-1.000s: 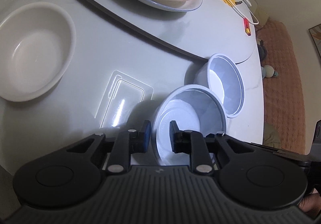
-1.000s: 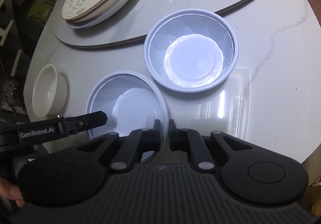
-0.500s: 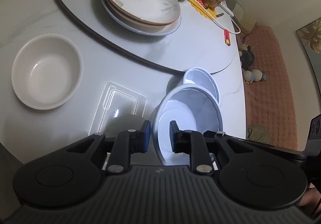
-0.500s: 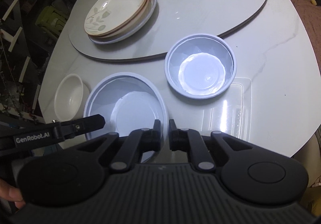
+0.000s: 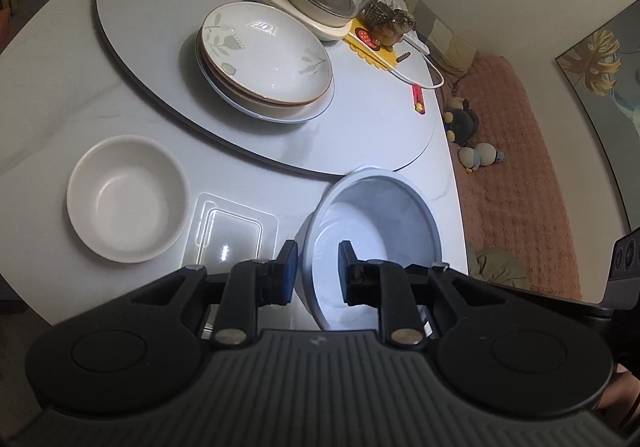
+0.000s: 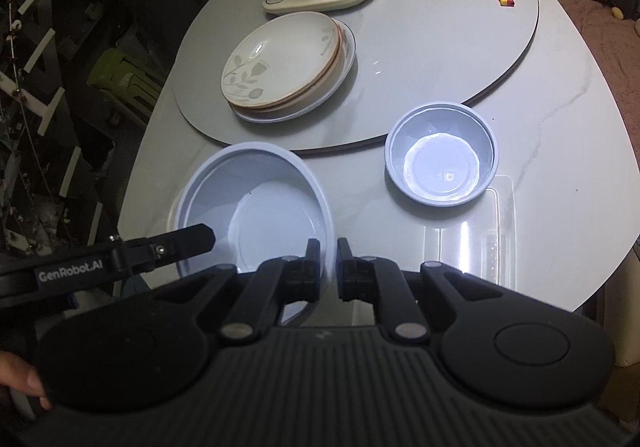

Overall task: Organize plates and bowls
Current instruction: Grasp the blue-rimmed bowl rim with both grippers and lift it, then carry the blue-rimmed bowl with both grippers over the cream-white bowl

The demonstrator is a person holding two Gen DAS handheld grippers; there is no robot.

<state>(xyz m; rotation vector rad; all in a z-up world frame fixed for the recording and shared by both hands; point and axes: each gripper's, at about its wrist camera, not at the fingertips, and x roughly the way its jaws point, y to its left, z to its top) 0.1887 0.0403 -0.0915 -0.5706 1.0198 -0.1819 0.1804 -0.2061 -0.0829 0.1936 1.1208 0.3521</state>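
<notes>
The left gripper [image 5: 314, 265] is pinching the rim of the big pale-blue bowl [image 6: 256, 207] and holding it up off the desk [image 6: 560, 151], lower left of the right view. The right gripper [image 6: 328, 267] is sitting nearly closed beside that rim, gripping nothing. Looks like the stacking step: next move probably means nesting it with the smaller blue bowl [image 6: 442, 159] at centre right, or the white bowl [image 5: 126, 197].

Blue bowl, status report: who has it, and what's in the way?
Left gripper and right gripper both clamp the lifted blue bowl's rim. Second blue bowl sits on the table. White bowl and plate stack lie clear.
</notes>
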